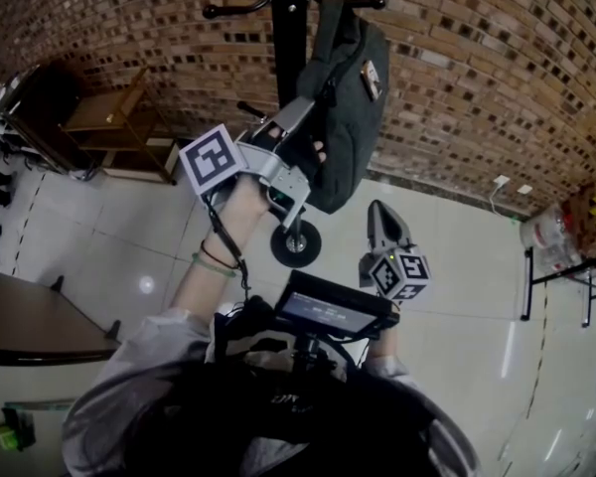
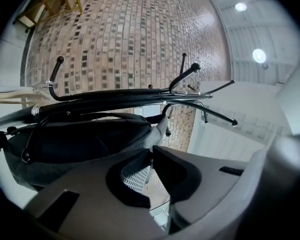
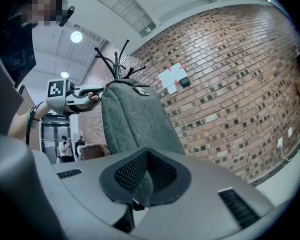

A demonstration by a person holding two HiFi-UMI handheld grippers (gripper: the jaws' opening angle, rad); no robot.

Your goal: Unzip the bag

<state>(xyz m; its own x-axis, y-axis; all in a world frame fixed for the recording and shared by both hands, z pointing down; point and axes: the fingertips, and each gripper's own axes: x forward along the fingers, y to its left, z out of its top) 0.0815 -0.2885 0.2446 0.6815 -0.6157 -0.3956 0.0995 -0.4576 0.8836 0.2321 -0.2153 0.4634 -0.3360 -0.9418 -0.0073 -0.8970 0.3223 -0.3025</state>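
A dark grey bag (image 1: pixel 348 97) hangs from a black coat rack (image 1: pixel 290 38) in front of a brick wall. My left gripper (image 1: pixel 313 152) is raised against the bag's left edge. In the left gripper view its jaws (image 2: pixel 151 156) are shut on a thin light grey tab of the bag (image 2: pixel 80 144). My right gripper (image 1: pixel 379 212) sits lower, below and right of the bag's bottom, pointing up at it and apart from it. Its jaws (image 3: pixel 147 154) are shut with nothing held, and the bag (image 3: pixel 135 119) hangs beyond them. The zipper itself is not clear in any view.
The rack's hooks (image 2: pixel 190 71) spread above the bag. A black wheel (image 1: pixel 296 243) sits at the rack's foot. A wooden shelf (image 1: pixel 114 122) stands at the left wall, a dark table (image 1: pixel 20 316) at near left, a metal stand (image 1: pixel 566 276) at right. A person (image 3: pixel 65 146) stands far off.
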